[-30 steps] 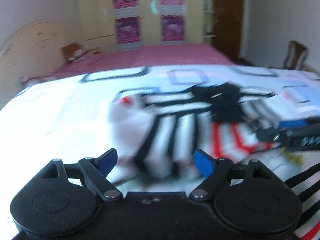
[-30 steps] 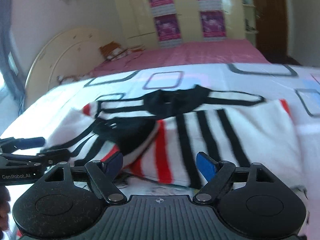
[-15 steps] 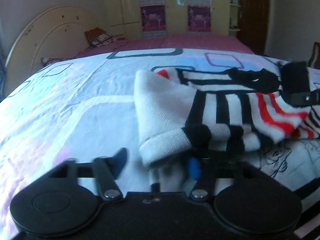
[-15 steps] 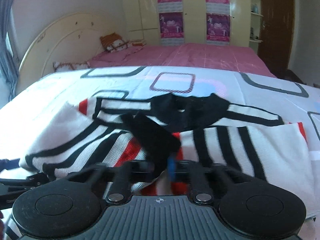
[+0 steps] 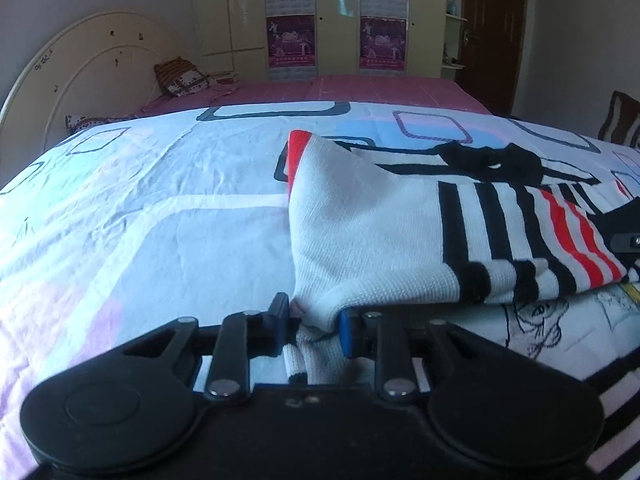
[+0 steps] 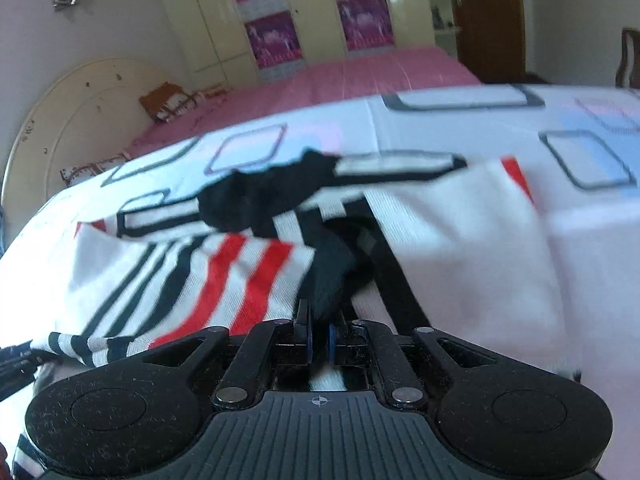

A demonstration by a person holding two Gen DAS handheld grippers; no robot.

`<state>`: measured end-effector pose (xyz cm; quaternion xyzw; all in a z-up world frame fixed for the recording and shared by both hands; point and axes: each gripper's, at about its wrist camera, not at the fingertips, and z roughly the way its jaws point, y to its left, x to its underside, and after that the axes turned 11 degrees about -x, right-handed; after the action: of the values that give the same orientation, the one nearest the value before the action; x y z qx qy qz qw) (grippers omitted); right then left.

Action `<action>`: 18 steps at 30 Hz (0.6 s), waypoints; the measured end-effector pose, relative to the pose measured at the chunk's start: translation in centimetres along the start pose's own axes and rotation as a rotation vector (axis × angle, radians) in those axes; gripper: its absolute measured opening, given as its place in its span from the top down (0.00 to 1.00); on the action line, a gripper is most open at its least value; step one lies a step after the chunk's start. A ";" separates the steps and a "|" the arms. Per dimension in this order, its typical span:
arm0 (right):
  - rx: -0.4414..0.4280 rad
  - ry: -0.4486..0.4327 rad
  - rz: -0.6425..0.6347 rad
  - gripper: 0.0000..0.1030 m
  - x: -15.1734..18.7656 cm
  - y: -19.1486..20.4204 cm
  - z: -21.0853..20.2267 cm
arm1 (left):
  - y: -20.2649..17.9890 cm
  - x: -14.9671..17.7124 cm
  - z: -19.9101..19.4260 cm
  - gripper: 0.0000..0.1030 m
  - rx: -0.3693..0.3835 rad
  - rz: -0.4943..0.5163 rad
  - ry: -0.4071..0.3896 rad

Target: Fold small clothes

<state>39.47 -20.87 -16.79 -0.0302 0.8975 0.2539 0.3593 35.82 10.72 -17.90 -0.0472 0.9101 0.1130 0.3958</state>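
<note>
Garment: a small striped sweater [image 5: 380,240] lay on the patterned bedsheet [image 5: 140,220], white with black and red stripes and a black collar [image 6: 264,200] towards the far side.
Left tongs: the left gripper [image 5: 312,326] had just been closing, and its blue pads pinched the white hem corner nearest the camera.
Right tongs: the right gripper [image 6: 319,340] was clenched on a black fold of the sweater, its jaws almost meeting.
Stage: both near corners looked gripped, probably ready to be lifted and carried over for a fold.
Risk, slip: the right grip was thin and could pull free under tension.
Risk, skew: uneven lifting would likely twist the fold.
Risk, sheet: a pad catching the bedsheet would drag it along.
</note>
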 end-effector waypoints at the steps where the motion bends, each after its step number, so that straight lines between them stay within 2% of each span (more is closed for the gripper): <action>1: -0.009 -0.002 0.005 0.94 -0.1 -0.1 -0.3 | 0.0 0.0 -0.2 0.76 0.001 0.012 0.000; 5: -0.012 -0.005 0.023 0.85 -0.4 -0.7 -1.5 | 0.1 0.2 -0.7 0.76 0.005 0.030 0.004; 7: -0.009 -0.021 0.044 0.71 -0.6 -1.0 -1.9 | 0.0 0.3 -0.6 0.76 0.003 0.031 0.004; 8: -0.013 -0.027 0.046 0.71 -0.5 -1.2 -2.0 | -0.1 0.4 -0.6 0.76 0.000 0.035 0.002; 10: 0.014 -0.015 0.013 0.75 -0.2 -1.0 -2.0 | -0.1 0.6 -0.5 0.76 -0.004 0.043 0.001; 11: 0.026 -0.007 -0.006 0.83 0.0 -0.9 -2.0 | 0.0 0.6 -0.5 0.76 -0.001 0.040 0.003; 12: 0.028 0.000 -0.014 0.95 0.2 -0.9 -2.0 | 0.1 0.6 -0.6 0.76 0.002 0.035 0.008; 15: 0.062 -0.030 -0.044 0.95 0.3 -1.0 -2.6 | 0.2 0.7 -0.6 0.76 0.006 0.043 0.018; 18: 0.064 0.040 -0.038 0.95 0.5 -1.6 -1.7 | 0.7 0.2 -0.9 0.76 0.030 0.016 0.043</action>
<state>38.41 -22.98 -16.78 -0.0406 0.9115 0.2175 0.3467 34.93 11.16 -17.39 -0.0364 0.9203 0.1016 0.3760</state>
